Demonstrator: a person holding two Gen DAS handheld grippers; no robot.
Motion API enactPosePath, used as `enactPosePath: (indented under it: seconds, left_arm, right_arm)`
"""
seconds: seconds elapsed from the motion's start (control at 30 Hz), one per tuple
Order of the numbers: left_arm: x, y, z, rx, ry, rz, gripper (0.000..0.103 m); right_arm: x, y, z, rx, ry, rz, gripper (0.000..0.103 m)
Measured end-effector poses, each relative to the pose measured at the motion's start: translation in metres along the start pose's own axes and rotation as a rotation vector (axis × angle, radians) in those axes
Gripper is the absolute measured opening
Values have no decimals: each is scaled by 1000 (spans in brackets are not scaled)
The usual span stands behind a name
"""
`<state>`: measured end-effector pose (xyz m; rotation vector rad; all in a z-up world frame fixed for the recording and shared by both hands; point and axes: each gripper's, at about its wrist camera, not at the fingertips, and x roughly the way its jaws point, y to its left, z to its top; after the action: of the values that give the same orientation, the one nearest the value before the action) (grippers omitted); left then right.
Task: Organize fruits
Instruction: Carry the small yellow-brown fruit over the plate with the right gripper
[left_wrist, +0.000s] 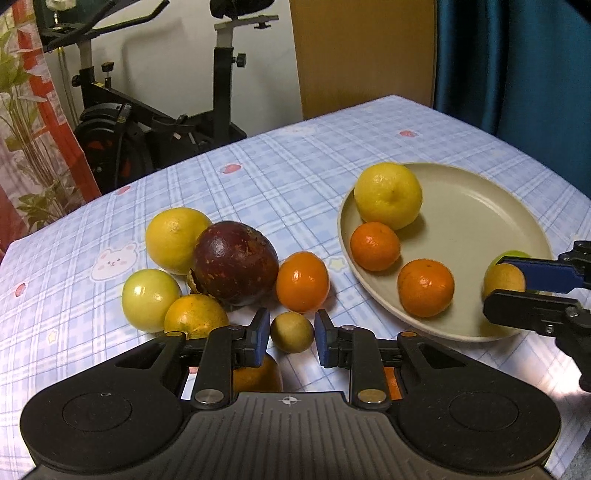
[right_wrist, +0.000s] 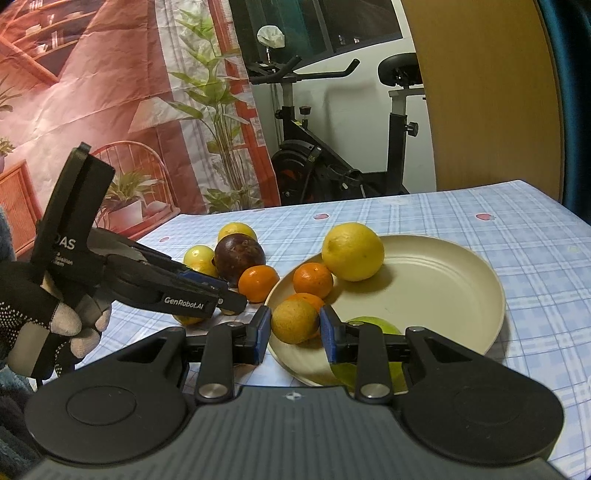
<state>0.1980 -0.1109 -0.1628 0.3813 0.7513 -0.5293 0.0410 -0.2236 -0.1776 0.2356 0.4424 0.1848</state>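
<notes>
Left gripper (left_wrist: 291, 334) pinches a small brown-yellow fruit (left_wrist: 291, 331) on the tablecloth (left_wrist: 277, 177), just beside the plate (left_wrist: 480, 206). Right gripper (right_wrist: 295, 325) clamps a similar small fruit (right_wrist: 294, 320) over the plate's near rim, beside two oranges (right_wrist: 313, 279) and a lemon (right_wrist: 352, 251).

Light is glancing off the glossy checked tablecloth (left_wrist: 288, 166), looking like smooth plastic. The plate (left_wrist: 480, 206) is showing matt beige. The oranges (left_wrist: 302, 281) are shining, finely dimpled; the purple fruit (left_wrist: 236, 266) is looking rough-flecked.

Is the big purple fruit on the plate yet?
No. The purple fruit sits on the tablecloth among other fruits, left of the plate.
</notes>
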Motion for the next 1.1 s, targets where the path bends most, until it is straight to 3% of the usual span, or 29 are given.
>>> enactPosePath:
  seconds: [0.27,0.5,0.7,1.1]
  left_arm:
    - [-27,-1,12,-40,-93,-32,28]
    - [-18,-21,36,-79,-162,-144,28]
    - [6,-47,50,-70,-159,-196,28]
    - [27,-66,52,-29,-132,-208,28]
  right_arm:
    - [-2,-5,7,19,-23,-23,31]
    - [3,-25,23,45,-33,-92,31]
    - [16,-42,33,38,-11,-159,31]
    - [37,-60,29,73,40,-190,31]
